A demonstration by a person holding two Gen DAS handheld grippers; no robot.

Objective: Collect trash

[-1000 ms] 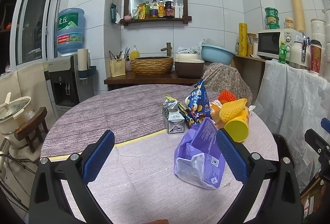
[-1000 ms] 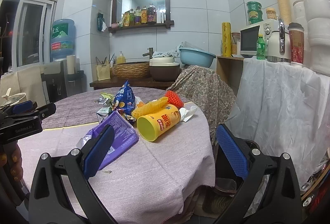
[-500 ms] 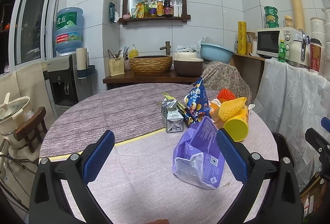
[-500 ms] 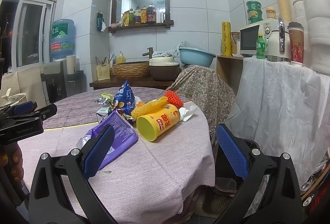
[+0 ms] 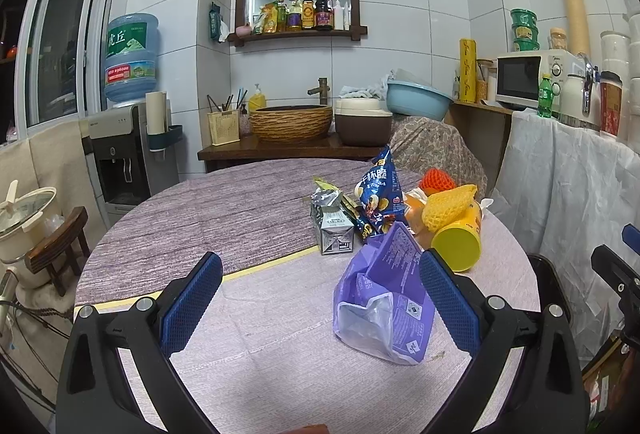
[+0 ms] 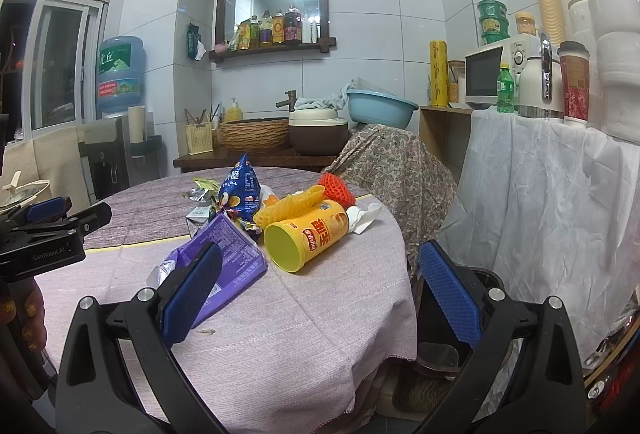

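The left gripper (image 5: 320, 298) hovers over the round surface (image 5: 240, 334) with its fingers (image 5: 191, 301) spread and empty. Between them, close to the right-hand finger, lies a purple bag (image 5: 386, 304). Beyond it stand a small carton (image 5: 332, 230) and a blue snack bag (image 5: 380, 194), with a yellow tube (image 5: 460, 238) on its side further right. The right gripper (image 6: 320, 298) is likewise spread wide and holds nothing; below its right finger sits what may be a dark bin (image 6: 436, 362), mostly hidden.
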